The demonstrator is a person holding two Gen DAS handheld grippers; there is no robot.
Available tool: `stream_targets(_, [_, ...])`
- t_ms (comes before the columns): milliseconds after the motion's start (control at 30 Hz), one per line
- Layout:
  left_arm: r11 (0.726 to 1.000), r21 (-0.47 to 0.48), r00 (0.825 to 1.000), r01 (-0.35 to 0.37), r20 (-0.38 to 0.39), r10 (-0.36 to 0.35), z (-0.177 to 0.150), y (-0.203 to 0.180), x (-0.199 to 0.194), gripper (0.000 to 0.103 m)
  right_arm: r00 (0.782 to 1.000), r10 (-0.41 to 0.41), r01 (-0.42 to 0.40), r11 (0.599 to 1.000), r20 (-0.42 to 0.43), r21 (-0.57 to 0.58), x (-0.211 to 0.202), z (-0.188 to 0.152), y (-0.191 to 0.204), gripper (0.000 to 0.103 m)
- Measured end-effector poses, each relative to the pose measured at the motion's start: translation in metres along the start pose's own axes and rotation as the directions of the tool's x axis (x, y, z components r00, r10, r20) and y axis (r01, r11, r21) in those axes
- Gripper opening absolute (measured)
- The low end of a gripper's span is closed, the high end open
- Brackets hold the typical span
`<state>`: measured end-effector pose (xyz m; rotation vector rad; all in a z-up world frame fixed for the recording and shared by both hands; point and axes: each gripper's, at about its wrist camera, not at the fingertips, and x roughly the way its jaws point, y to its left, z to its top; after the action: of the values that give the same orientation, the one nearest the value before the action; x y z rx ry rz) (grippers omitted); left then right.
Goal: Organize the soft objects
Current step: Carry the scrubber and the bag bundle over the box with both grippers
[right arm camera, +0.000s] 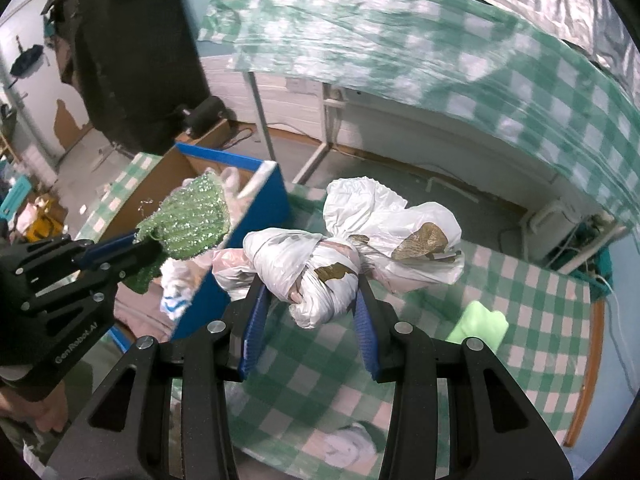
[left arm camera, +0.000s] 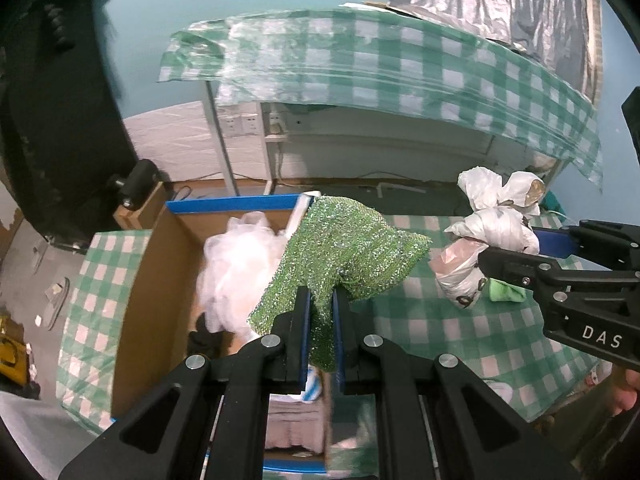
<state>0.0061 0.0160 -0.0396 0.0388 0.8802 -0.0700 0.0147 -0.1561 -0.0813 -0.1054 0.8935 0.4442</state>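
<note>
My left gripper [left arm camera: 321,300] is shut on a sparkly green cloth [left arm camera: 344,252], which hangs over the right edge of an open cardboard box [left arm camera: 160,264] with blue-taped rims. The box holds white plastic bags [left arm camera: 236,268] and other soft items. My right gripper [right arm camera: 310,292] is shut on a knotted bundle of white plastic bags [right arm camera: 320,276] with brown patches, lifted above the green checked tablecloth [right arm camera: 520,320]. In the right wrist view the left gripper [right arm camera: 148,246] and its green cloth [right arm camera: 192,220] show at the left by the box [right arm camera: 240,248]. A pale green folded cloth [right arm camera: 478,326] lies on the table.
A second table with a green checked cover [left arm camera: 380,60] stands behind, across a strip of floor. A black garment [left arm camera: 52,120] hangs at the left. A person's hand [right arm camera: 44,412] holds the left gripper. A white crumpled item [right arm camera: 348,446] lies near the table's front.
</note>
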Motion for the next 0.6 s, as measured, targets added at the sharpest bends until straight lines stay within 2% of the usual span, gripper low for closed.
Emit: stream_targets(600, [0.987,-0.127,0.995,-0.096,-0.045,0.091,-0.008,0.077,0.010,0.010,0.998,0.051,-0.054,0.993,-0.031,-0.105,0.037,0.029,0.066,0.041])
